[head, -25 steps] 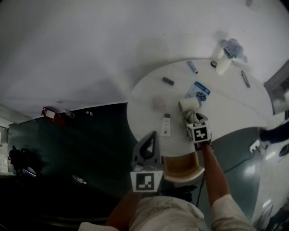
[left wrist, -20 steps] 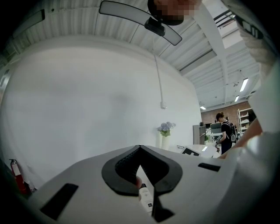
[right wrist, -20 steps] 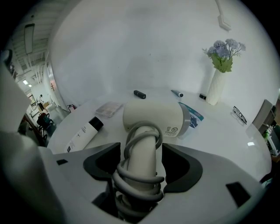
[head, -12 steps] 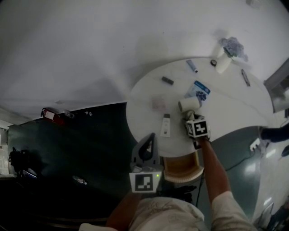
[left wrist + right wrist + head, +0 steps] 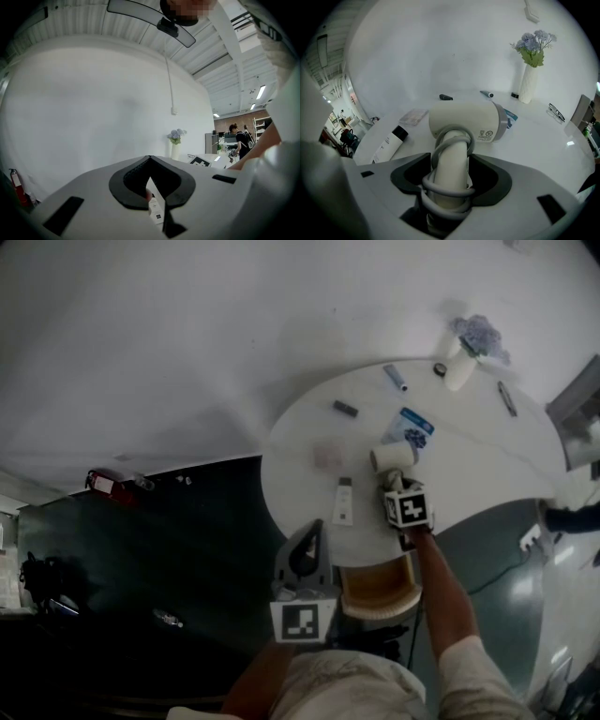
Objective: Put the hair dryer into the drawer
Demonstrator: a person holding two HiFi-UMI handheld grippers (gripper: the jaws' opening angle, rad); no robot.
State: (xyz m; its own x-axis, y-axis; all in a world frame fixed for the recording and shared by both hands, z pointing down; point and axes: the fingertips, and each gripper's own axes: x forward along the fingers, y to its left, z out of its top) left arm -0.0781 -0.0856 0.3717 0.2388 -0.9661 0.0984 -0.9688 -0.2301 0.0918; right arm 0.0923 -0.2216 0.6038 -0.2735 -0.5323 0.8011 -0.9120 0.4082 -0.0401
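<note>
Two grippers are recorded. The right gripper [image 5: 450, 159] has its jaws spread wide, and they have just been closing. The cream hair dryer [image 5: 464, 122] is straddled at its handle, which stands between the pads and is not seen to be pinched. Its grey cord [image 5: 445, 190] is wound round that handle, and its barrel lies on the white table [image 5: 487, 446] at 12 o'clock from the jaws. Against a second ago, the right marker cube is found slightly nearer the barrel, while the left gripper [image 5: 150, 160] is unmoved. The left jaws are drawn together at the tips, with nothing held. One drawer [image 5: 375, 585] is pulled out at the table's 6 o'clock edge, and only its tan wooden floor is shown. One white vase [image 5: 527, 84] at 1 o'clock holds pale flowers [image 5: 533, 44]. A white tube [image 5: 344, 501] lies at 10 o'clock from the right gripper.
</note>
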